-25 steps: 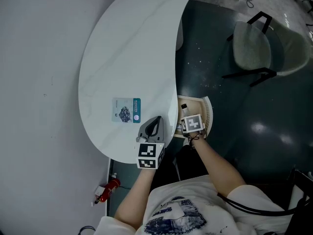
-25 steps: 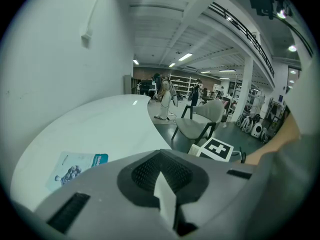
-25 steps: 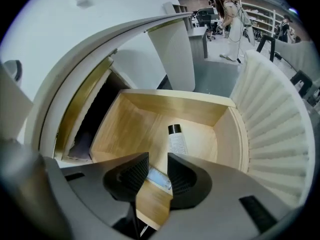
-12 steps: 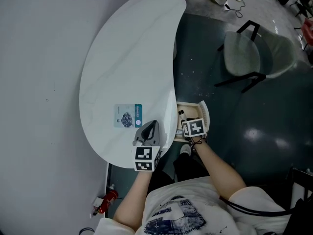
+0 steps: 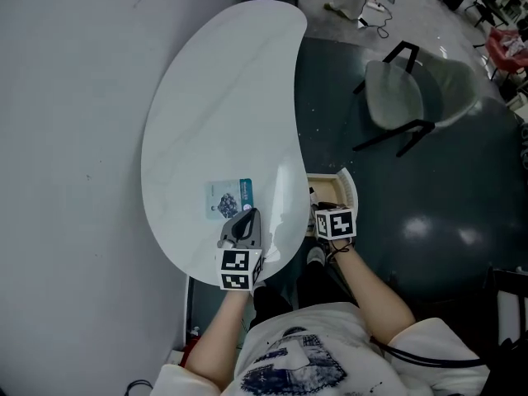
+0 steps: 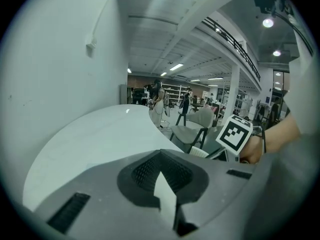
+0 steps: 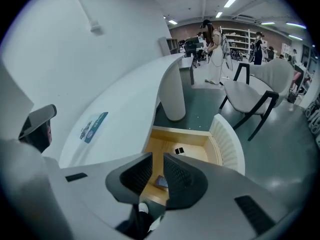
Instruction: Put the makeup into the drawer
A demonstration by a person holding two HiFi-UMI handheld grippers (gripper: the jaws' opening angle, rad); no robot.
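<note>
The left gripper (image 6: 161, 156) has its jaws pressed together over the white tabletop (image 5: 214, 97), near a makeup packet (image 5: 229, 198). The right gripper (image 7: 157, 162), jaws slightly apart and just closing on nothing, hangs above the open drawer (image 7: 227, 139), where a small dark item (image 7: 179, 150) lies.

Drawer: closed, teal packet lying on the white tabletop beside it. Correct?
Not quite. The drawer is open, not closed: the right gripper view shows its wooden inside with small items in it. The teal packet does lie on the white tabletop beside it.
</note>
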